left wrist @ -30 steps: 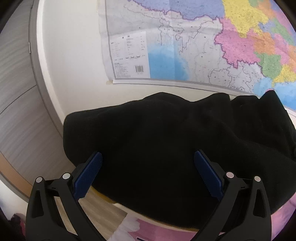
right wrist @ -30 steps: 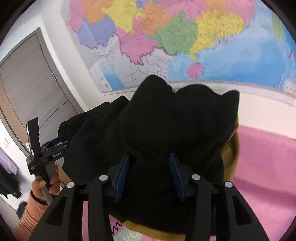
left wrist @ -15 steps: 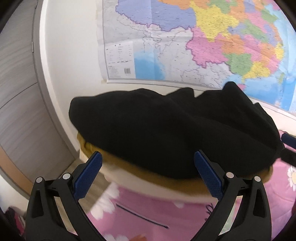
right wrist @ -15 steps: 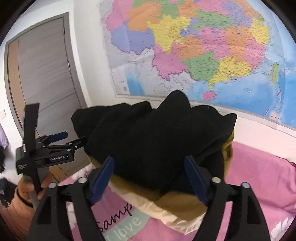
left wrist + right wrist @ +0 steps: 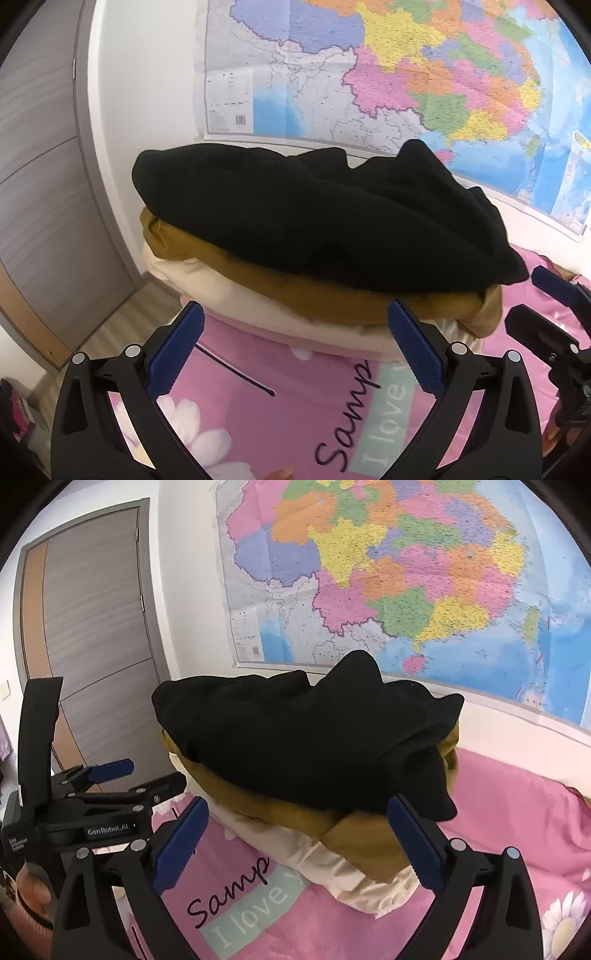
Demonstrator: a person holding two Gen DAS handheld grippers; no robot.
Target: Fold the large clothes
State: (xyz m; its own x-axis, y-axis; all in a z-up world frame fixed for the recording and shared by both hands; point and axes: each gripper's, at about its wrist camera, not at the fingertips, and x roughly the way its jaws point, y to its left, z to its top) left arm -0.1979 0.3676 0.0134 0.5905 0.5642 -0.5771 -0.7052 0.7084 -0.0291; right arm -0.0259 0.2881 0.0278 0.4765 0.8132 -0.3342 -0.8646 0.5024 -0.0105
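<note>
Currently we have both grippers wide apart and empty, black garment stacked on the pile.

Nearest, our left gripper [image 5: 295,347] stands with jaws spread over the pink bedspread [image 5: 258,417], nothing between them; our right gripper [image 5: 297,843] has just been opening its jaws and they gape clear of the cloth, holding nothing. Just beyond the blue pads [image 5: 413,845], the folded black garment [image 5: 303,734] lies on top of a mustard-brown garment [image 5: 354,830], which rests on a cream one [image 5: 325,864], all on the bed. Behind the stack, a coloured map [image 5: 388,572] hangs on the white wall; a grey door [image 5: 96,602] stands at left.
</note>
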